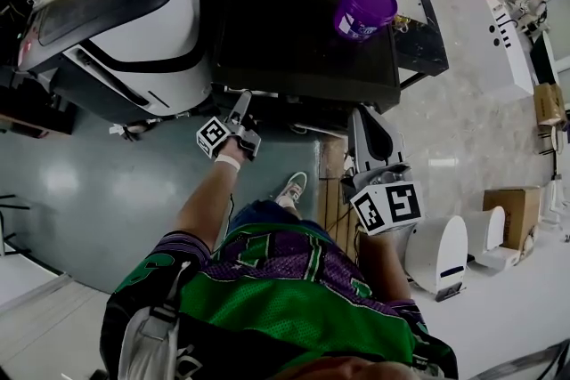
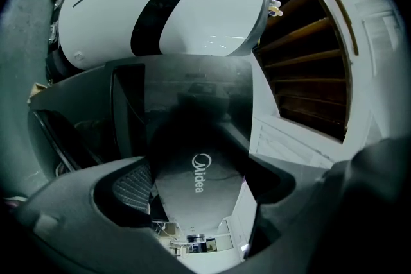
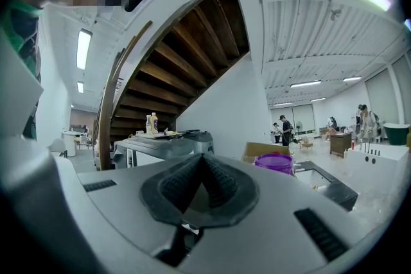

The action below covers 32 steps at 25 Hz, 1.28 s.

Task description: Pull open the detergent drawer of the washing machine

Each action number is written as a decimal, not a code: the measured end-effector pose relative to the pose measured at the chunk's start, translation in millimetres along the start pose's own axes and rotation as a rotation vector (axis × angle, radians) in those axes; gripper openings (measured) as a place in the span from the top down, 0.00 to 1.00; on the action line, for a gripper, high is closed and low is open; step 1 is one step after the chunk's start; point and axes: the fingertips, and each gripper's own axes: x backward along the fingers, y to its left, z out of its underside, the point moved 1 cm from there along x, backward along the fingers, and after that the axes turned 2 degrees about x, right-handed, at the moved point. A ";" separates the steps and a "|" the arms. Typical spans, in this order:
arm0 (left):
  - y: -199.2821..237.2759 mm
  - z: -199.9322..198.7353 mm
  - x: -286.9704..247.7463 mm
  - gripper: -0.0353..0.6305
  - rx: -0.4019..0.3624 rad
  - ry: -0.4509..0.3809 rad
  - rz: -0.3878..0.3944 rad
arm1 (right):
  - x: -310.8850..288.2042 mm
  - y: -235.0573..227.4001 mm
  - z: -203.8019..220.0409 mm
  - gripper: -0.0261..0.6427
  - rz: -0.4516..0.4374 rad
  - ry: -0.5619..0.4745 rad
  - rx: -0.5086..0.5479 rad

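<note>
Detergent drawer (image 2: 199,170), likely light, slick and stiff-sliding: take its front lip, high on the washing machine (image 1: 303,31), between your left gripper's (image 2: 196,199) parted jaws; right gripper (image 3: 200,186) closed, empty.

Purple cup (image 1: 364,7), black washing machine (image 1: 303,40), green-and-purple jersey (image 1: 267,285).

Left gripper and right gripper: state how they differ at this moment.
The left gripper has its jaws apart with the dark panel marked Midea between them; the right gripper has its jaws together, empty. The left gripper is at the dark washing machine's front edge; the right gripper is held further right, facing the open room. Both carry a square-marker cube.
</note>
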 end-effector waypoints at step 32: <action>-7.1 41.6 81.5 0.30 0.014 0.081 -0.030 | 49.7 25.7 -19.0 0.96 0.027 0.000 -0.027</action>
